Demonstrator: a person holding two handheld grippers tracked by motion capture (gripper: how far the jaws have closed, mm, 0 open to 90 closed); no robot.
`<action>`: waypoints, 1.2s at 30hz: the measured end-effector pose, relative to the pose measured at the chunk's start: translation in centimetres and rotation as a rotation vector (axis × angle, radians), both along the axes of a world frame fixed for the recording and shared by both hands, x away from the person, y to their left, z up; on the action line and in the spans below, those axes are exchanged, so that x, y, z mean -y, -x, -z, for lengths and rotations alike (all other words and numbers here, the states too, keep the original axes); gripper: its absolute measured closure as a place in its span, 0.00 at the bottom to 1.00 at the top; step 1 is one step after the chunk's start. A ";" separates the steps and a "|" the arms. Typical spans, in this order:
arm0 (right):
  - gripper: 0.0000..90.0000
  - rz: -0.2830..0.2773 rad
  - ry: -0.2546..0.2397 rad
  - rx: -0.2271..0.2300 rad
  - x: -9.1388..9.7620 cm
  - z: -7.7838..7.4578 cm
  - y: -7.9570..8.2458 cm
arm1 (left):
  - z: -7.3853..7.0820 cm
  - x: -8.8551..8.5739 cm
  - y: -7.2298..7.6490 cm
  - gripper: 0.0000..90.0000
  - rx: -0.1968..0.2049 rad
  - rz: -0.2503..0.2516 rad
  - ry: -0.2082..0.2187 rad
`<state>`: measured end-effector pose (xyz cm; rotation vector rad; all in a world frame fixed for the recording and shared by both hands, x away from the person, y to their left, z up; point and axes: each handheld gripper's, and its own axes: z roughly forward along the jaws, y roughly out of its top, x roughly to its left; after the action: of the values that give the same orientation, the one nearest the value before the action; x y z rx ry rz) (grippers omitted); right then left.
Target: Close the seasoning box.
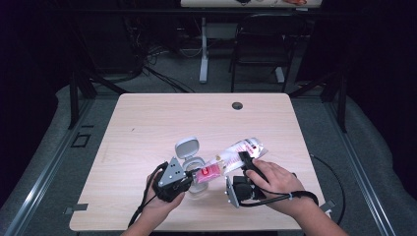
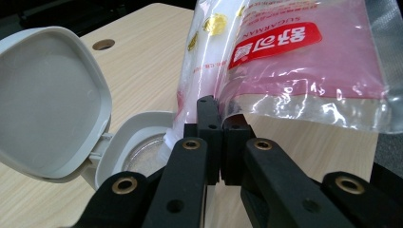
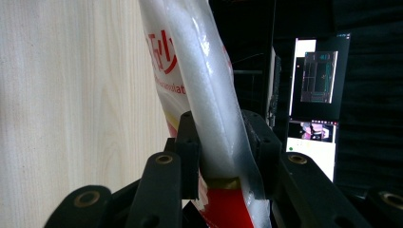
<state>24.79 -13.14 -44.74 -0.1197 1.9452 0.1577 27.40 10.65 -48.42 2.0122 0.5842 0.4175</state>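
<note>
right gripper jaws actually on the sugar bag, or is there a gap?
Touching. The right gripper view shows the right gripper with both jaws pressed against the white, sugar-filled bag, which bulges between them with no gap.

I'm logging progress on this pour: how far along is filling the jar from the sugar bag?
Done: the grey lid is flipped open on the container. In hand: the left hand-held gripper is shut on the low edge of the sugar bag, and the right hand-held gripper clamps its body, tilting it towards the opening. Left: finishing the pour and closing the lid; whether sugar is flowing can't be told.
</note>
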 end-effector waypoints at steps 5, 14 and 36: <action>0.79 0.010 0.018 0.008 -0.1 -0.3 0.1 | 0.0 0.0 -0.1 0.99 -0.002 -0.002 0.009; 0.81 0.003 0.018 0.012 -0.3 -0.6 0.1 | 0.1 0.0 -0.2 0.99 -0.007 -0.004 0.014; 0.83 -0.010 0.005 0.012 -0.5 -0.6 0.2 | 0.3 0.0 -0.2 1.00 -0.013 -0.005 0.016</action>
<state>24.63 -12.59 -44.10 -0.1339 1.9339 0.1587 27.64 10.66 -48.76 2.0002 0.5984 0.4021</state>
